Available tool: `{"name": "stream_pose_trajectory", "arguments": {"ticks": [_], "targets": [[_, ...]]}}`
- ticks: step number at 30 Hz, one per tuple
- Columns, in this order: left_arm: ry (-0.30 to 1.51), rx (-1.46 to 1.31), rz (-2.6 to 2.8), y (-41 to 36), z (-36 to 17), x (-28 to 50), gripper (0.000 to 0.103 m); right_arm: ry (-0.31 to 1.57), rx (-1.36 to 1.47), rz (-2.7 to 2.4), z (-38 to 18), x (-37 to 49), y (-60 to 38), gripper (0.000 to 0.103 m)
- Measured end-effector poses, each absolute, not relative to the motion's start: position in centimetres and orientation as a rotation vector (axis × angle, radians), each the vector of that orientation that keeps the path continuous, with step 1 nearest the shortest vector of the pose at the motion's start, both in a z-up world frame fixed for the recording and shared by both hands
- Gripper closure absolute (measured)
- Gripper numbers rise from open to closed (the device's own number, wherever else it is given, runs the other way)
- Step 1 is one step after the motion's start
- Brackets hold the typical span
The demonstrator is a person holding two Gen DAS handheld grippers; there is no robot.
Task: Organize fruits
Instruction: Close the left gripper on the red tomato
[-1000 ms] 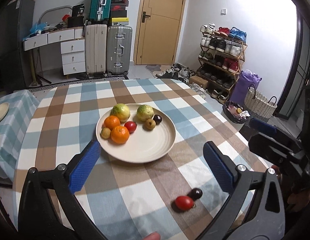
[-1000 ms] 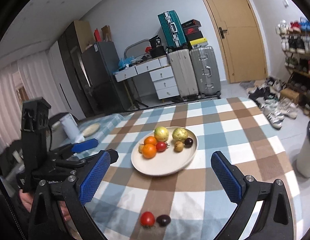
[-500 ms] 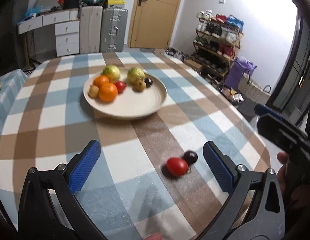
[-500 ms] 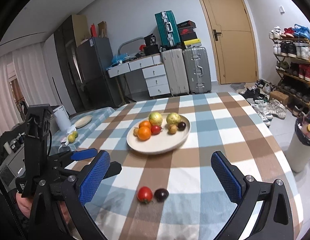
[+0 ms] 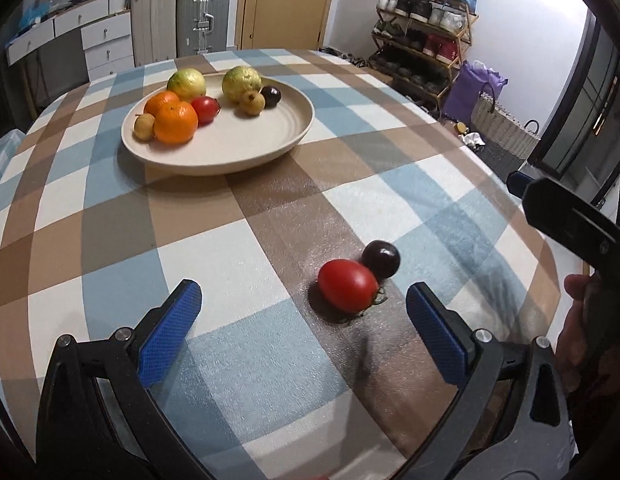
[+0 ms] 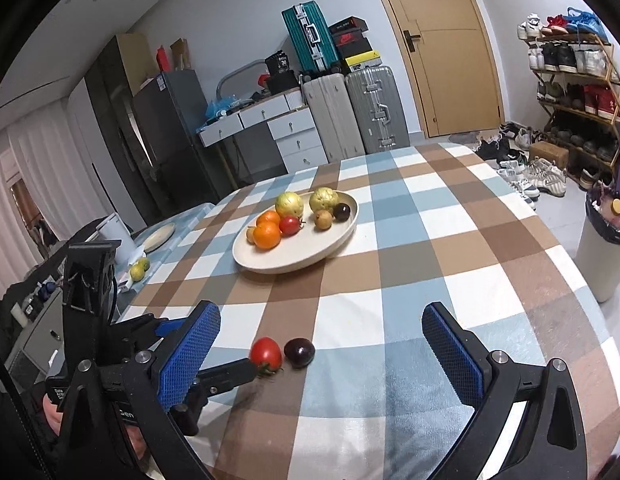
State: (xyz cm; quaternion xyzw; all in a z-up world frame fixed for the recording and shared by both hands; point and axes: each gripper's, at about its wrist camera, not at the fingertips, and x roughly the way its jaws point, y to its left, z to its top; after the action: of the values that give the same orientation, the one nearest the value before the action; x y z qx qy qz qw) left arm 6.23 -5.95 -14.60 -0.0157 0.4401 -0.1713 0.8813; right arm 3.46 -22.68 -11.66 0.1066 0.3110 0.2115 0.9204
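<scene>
Two loose fruits sit on the checked worktop (image 5: pixel 237 240): a red tomato (image 5: pixel 347 285) and a dark plum (image 5: pixel 381 258), touching each other, well apart from the beige plate (image 5: pixel 245 148). That plate already has two oranges, two green guavas, another tomato, another plum and a couple of small brownish fruits on it.

Left tongs (image 5: pixel 301 322) are spread wide with nothing between them, low over the cloth, and the tomato sits just ahead, nearer the right-side pad. Right tongs (image 6: pixel 320 350) are spread wide too, empty.

Only the right view catches the left tool from the side, one finger tip almost at the tomato (image 6: pixel 265 354) with the plum (image 6: pixel 299 353) just beside it. It also shows a side table with a second plate (image 6: pixel 159 237) and some small green fruits (image 6: pixel 139 269). Only the left view shows the hand (image 5: pixel 578 332) gripping the right tool at the edge.
</scene>
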Motion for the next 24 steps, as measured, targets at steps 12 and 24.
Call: {"name": "stream_pose_trajectory", "arguments": {"ticks": [12, 24], "targets": [[0.892, -0.035, -0.453, -6.1, -14.5, 7.1, 0.029, 0.701, 0.258, 0.452, -13.8, 4.6, -23.0, 0.0], [0.901, -0.042, -0.537, -6.6, -14.7, 7.0, 0.067, 0.71, 0.27, 0.463, -14.2, 4.7, -23.3, 0.0]]}}
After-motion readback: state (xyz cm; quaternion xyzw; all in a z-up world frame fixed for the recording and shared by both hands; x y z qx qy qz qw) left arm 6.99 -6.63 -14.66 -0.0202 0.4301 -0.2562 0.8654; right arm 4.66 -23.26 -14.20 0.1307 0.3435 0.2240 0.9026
